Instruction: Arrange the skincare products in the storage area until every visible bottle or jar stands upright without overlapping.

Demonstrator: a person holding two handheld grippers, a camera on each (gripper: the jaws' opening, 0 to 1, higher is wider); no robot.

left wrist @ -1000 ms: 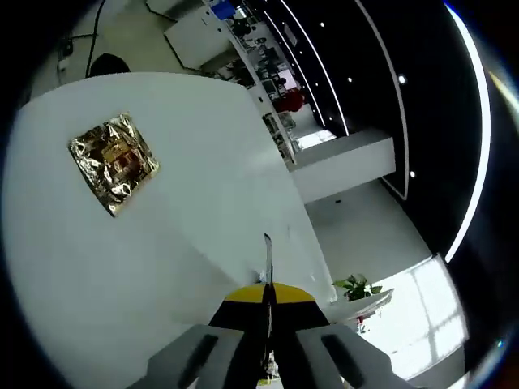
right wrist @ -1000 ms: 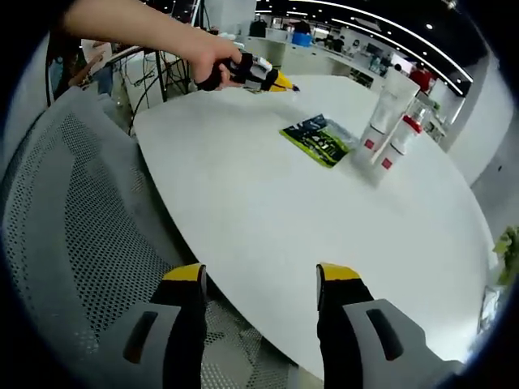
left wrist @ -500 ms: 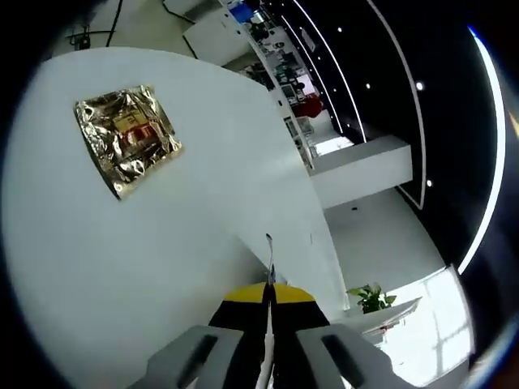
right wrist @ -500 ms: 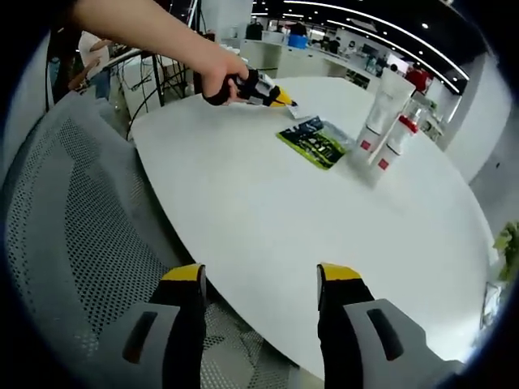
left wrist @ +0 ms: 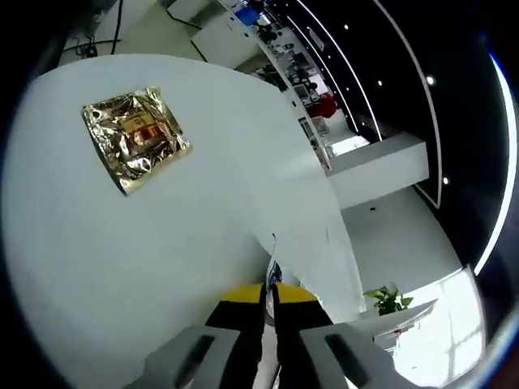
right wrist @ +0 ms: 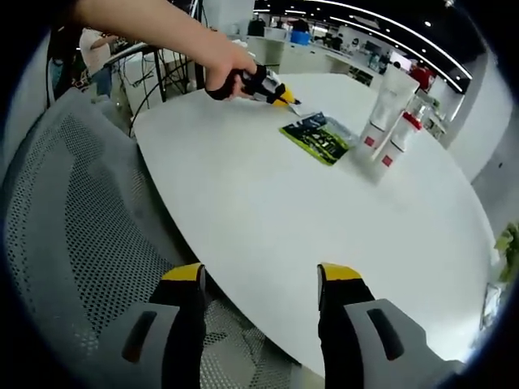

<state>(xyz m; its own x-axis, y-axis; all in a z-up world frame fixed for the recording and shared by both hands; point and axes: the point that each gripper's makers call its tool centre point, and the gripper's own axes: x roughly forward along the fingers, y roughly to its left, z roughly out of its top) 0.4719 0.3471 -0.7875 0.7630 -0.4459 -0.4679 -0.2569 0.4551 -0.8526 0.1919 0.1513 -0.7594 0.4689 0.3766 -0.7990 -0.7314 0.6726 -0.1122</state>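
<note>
The left gripper (left wrist: 272, 296) fingers clench a thin sachet edge (left wrist: 273, 271) above the white surface (left wrist: 162, 243), a gold packet (left wrist: 134, 138) lying beyond them, while the right gripper (right wrist: 259, 279) fingers are spread with bottles (right wrist: 389, 105) standing well ahead.

right tool (right wrist: 261, 279) gapes over table (right wrist: 268, 211) edge; bottles (right wrist: 388, 109) stand beside sachet (right wrist: 318, 138).

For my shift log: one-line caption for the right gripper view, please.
Open right gripper at white table's edge; left gripper beside green sachet, two white bottles upright.
</note>
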